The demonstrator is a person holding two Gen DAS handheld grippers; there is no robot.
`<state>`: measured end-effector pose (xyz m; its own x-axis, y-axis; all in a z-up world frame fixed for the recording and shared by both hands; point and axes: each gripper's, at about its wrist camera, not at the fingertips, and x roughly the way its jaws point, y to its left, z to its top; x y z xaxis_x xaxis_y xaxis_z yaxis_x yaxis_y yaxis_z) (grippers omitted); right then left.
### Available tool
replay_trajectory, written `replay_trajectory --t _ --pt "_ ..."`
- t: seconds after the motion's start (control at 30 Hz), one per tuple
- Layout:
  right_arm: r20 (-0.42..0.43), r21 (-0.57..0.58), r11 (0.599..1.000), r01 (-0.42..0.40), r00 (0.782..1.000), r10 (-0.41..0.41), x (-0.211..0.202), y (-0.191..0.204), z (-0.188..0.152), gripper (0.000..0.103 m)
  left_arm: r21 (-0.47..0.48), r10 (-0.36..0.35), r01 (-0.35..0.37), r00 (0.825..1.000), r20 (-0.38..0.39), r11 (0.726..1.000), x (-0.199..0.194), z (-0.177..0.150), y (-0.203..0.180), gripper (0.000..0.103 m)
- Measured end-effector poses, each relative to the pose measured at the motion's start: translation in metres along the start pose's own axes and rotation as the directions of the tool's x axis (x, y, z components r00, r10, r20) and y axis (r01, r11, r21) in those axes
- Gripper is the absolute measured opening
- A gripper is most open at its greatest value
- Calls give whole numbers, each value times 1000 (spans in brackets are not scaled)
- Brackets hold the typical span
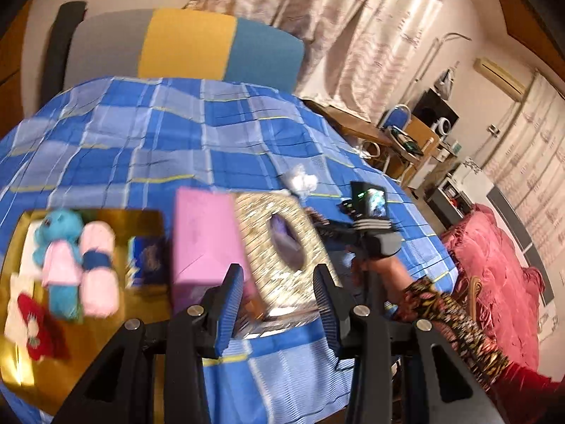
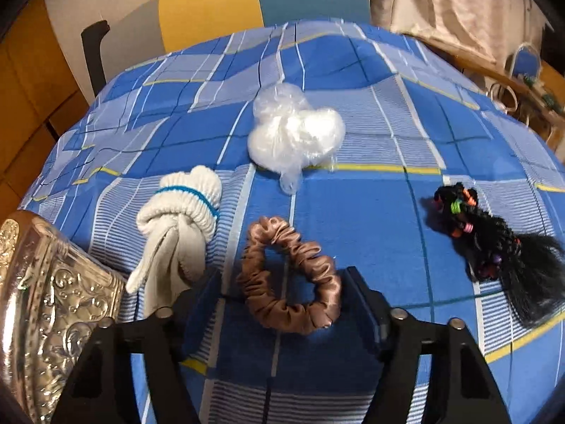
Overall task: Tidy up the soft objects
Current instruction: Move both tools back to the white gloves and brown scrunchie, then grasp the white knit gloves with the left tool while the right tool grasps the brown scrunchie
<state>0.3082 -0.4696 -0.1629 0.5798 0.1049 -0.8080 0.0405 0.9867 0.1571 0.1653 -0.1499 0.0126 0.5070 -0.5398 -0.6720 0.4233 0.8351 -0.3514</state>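
No text can be read anywhere (motion blur smears surfaces).

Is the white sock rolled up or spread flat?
Rolled up: the white sock is bunched, its blue-striped cuff folded around the rest.
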Motion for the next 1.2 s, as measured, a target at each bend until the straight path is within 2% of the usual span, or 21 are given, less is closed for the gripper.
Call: replay_trajectory --t 0.03,0.1,0.2,0.3,0.37,0.47,0.57,0.67,0.73,0.8,0.9,0.97,1.0,1.07,1.13,1.2 --pt "9 7 1000 2 1000 -2 0 -1 0 53 10 -9 9 1000 -8 1000 4 5 -6 41" --pt "19 12 1000 -10 1000 10 -2 -2 -2 31 13 -20 20 999 -27 1000 13 16 -18 41" --pt "23 -3 1000 -17 1000 17 -7 -2 -9 22 34 -31 33 998 -56 999 29 30 -35 41" --pt "40 33 999 -15 999 14 -19 -10 -18 21 22 -36 38 995 -92 999 52 50 -50 41" --pt "80 84 996 -29 997 22 -32 -21 -27 21 3 -29 29 990 -137 1000 72 64 -59 41" --pt "113 145 989 -9 994 -7 -40 -35 -42 21 -18 -19 15 978 -207 1000 108 87 -73 42" --pt "153 240 969 -58 988 21 -46 -53 -51 21 -20 20 -27 962 -272 999 147 109 -85 45" --pt "175 300 947 -113 983 62 -45 -68 -57 21 -57 61 -85 940 -336 995 187 123 -80 46" --pt "193 319 936 -150 977 90 -45 -73 -60 21 -84 82 -125 914 -396 989 217 127 -74 48" --pt "204 328 929 -170 973 106 -44 -75 -61 22 -105 91 -149 900 -427 983 240 128 -69 50" --pt "224 351 912 -211 965 137 -43 -80 -64 21 -110 129 -207 864 -486 972 273 125 -61 52" --pt "230 355 909 -219 963 142 -42 -81 -63 21 -87 164 -244 835 -526 966 292 121 -58 57" --pt "231 356 908 -221 962 143 -42 -81 -63 21 -77 177 -256 828 -533 964 299 119 -57 58" --pt "234 356 907 -224 961 145 -42 -81 -63 21 -28 243 -309 799 -550 951 313 115 -56 59" --pt "238 359 905 -228 960 148 -42 -82 -64 21 -8 263 -321 790 -553 947 323 113 -56 61" --pt "240 360 904 -230 959 149 -43 -83 -66 21 61 332 -362 758 -562 930 333 111 -58 66"
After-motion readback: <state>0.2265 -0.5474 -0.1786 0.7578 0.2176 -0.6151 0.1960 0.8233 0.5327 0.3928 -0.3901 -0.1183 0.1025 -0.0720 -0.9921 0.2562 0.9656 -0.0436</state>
